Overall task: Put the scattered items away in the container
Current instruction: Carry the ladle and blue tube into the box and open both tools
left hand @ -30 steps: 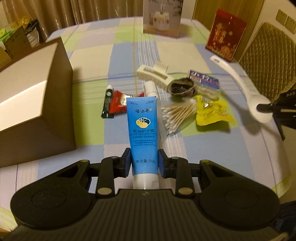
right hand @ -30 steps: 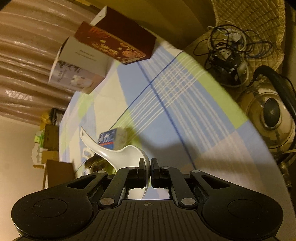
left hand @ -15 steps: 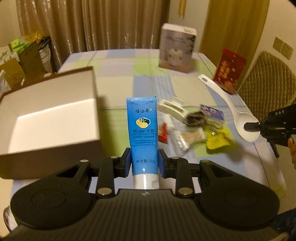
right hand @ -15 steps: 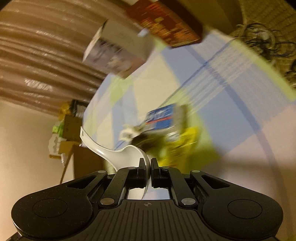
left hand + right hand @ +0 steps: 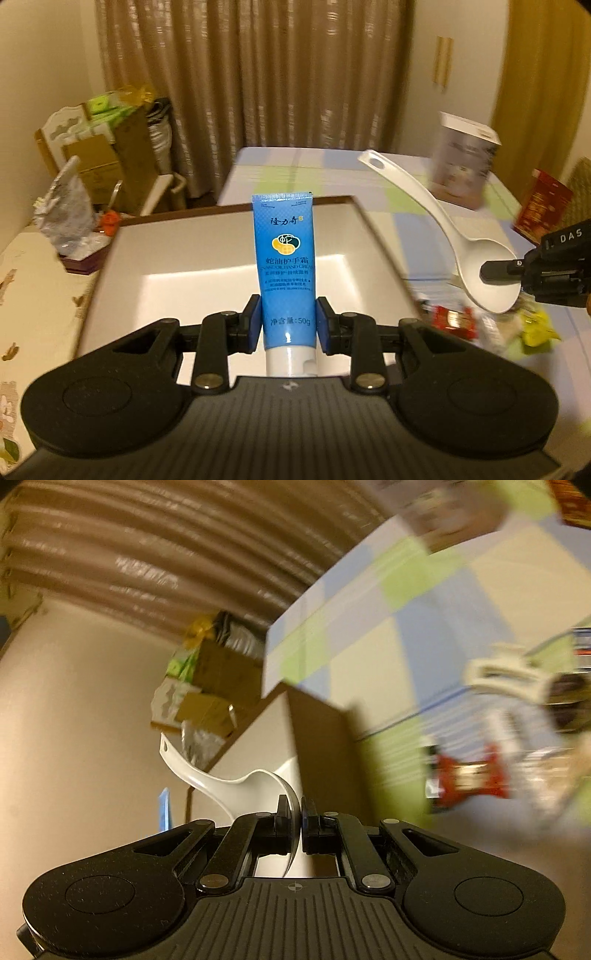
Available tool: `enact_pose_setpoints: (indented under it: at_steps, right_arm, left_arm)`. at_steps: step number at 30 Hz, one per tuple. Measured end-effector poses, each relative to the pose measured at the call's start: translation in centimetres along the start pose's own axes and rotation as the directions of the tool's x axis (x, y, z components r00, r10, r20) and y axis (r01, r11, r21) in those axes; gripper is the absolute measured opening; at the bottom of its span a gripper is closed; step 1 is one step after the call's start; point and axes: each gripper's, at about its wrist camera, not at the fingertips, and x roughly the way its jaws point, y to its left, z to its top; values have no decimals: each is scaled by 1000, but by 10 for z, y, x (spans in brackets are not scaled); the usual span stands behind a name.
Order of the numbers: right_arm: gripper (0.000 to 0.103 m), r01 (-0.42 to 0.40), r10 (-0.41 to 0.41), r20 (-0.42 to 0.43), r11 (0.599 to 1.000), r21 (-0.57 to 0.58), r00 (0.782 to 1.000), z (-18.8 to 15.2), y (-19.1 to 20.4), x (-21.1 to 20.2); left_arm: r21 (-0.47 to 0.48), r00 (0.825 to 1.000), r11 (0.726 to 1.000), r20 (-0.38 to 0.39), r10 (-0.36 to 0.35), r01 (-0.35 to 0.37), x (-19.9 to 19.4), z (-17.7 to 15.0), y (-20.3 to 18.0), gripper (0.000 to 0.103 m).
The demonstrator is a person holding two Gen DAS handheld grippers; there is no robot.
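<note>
**Over the box: both grippers arrive loaded**

Above the open box (image 5: 229,254) now, and what a shift from a second ago! Back then the left gripper (image 5: 288,321) looked down at the scattered pile on the checked tablecloth (image 5: 424,206), with the box off to its left edge. Now the box's pale interior fills the space right behind the blue hand-cream tube (image 5: 286,266), which stands upright, cap end down, pinched narrow between the two blue pads. By my reading the tube is lined up for a drop, though it isn't released yet.

Over on the box's right side, the right gripper (image 5: 517,264) has swung across too. It was far out by the table's edge a second ago; now it sits just beside the box's right wall, its jaws nearly closed on the bowl of the white ladle spoon (image 5: 443,229), handle slanting up and away over the box's far corner. From the right wrist view, the box wall rises straight ahead of the gripper (image 5: 295,823) — close, but I'd judge not yet over the opening.

The count: one tube, one spoon, one box, two grippers, both full. Right of the box, leftovers still lie on the cloth: one cream hair clip (image 5: 506,675), one red packet (image 5: 469,779), one yellow packet (image 5: 535,332); the rest is too blurred to tally. Plenty of tidying left after this pair goes in.
</note>
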Motion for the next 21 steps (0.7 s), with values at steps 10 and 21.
enact_pose_setpoints:
  at_steps: [10,21]
  right_arm:
    - [7,171,-180,-58,976,-134,982,-12,57,116]
    - [7,353,-398,-68,869,-346,915,-26,72,207]
  left_arm:
    - [-23,997,999,-71,43,-45,41,3,75,25]
    - [-19,972,999,-233,22,-28,111,7,107,25]
